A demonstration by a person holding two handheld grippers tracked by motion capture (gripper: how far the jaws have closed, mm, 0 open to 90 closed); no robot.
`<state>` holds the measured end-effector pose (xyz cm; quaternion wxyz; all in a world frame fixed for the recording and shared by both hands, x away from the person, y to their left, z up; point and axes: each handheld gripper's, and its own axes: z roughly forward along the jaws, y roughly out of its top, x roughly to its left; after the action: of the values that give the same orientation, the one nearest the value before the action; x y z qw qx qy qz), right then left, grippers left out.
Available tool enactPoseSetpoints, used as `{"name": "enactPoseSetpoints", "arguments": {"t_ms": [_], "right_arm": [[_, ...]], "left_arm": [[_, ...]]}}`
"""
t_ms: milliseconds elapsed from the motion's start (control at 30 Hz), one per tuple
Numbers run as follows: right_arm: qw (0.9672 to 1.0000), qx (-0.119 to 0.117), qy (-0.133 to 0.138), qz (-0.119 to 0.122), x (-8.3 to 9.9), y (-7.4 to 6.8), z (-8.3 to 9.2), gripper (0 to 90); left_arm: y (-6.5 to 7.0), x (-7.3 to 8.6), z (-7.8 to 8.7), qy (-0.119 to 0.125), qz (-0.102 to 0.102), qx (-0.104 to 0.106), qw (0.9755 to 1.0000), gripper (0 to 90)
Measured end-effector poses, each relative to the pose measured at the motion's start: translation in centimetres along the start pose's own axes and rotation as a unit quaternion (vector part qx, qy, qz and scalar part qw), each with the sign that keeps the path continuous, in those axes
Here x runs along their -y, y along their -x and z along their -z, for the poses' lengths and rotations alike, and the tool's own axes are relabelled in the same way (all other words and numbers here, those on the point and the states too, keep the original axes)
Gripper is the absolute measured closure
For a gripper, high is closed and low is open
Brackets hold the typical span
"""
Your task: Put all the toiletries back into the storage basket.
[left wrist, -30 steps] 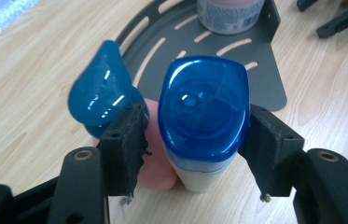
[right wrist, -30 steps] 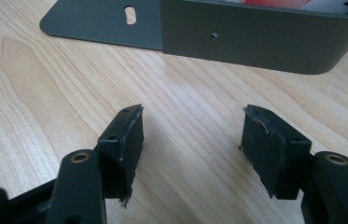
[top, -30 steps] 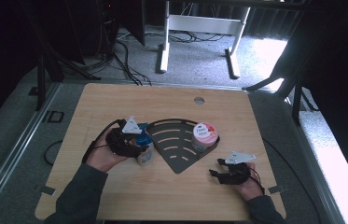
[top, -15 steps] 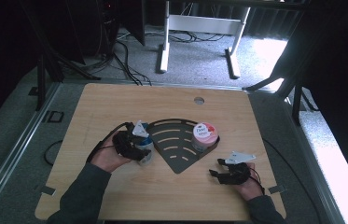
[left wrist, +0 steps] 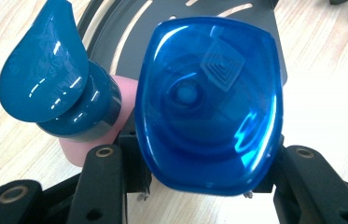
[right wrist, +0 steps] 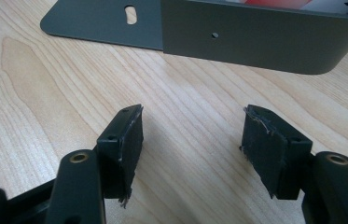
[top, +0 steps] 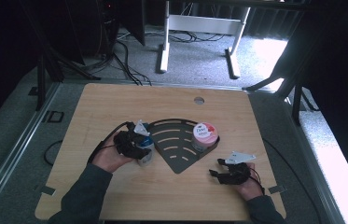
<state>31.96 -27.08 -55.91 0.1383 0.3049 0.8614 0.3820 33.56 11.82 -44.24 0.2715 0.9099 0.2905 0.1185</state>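
Note:
A blue translucent rounded container (left wrist: 209,102), seen from its top, sits between the jaws of my left gripper (left wrist: 204,161). The jaws have just been closing, and both pads now press on its sides. Against its left stands a dark-blue cap with a teardrop flap (left wrist: 45,79) over a pink body. In the high view my left gripper (top: 139,144) is at the left edge of the black fan-shaped tray (top: 174,161). A jar with a pink-and-white lid (top: 205,134) stands in the tray's right corner. My right gripper (top: 219,169) rests open and empty on the wood before the tray wall (right wrist: 255,46).
The wooden table (top: 115,102) has a small round hole (top: 199,100) near its far edge. White desk legs (top: 164,46) and cables lie on the carpet beyond it. Bare wood lies behind the tray and along the front edge.
My left hand has shifted a little right toward the tray's edge, and its jaws have narrowed around the blue container. The right hand has stayed put.

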Motion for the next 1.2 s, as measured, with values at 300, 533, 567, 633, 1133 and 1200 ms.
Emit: {"name": "enactPoseSetpoints", "arguments": {"t_ms": [300,533,567,633,1133,1200], "right_arm": [[1.0,0.0,0.0,0.0,0.0,0.0,0.0,37.9],[1.0,0.0,-0.001,0.0,0.0,0.0,0.0,37.8],[1.0,0.0,0.0,0.0,0.0,0.0,0.0,37.8],[1.0,0.0,0.0,0.0,0.0,0.0,0.0,37.8],[1.0,0.0,0.0,0.0,0.0,0.0,0.0,37.8],[1.0,0.0,-0.001,0.0,0.0,0.0,0.0,37.8]], "left_arm": [[0.1,-0.1,-0.1,0.002,0.007,0.028,0.9996,54.7],[0.7,-0.3,-0.9,-0.023,-0.027,0.013,0.9993,50.6],[0.7,-0.3,-1.1,-0.031,-0.032,0.012,0.9989,49.9],[0.8,-0.3,-1.3,-0.036,-0.034,0.011,0.9987,49.6],[1.1,-0.5,-2.9,-0.065,-0.048,0.005,0.9967,49.3],[1.2,-0.5,-3.3,-0.079,-0.056,0.001,0.9953,48.5]]}}
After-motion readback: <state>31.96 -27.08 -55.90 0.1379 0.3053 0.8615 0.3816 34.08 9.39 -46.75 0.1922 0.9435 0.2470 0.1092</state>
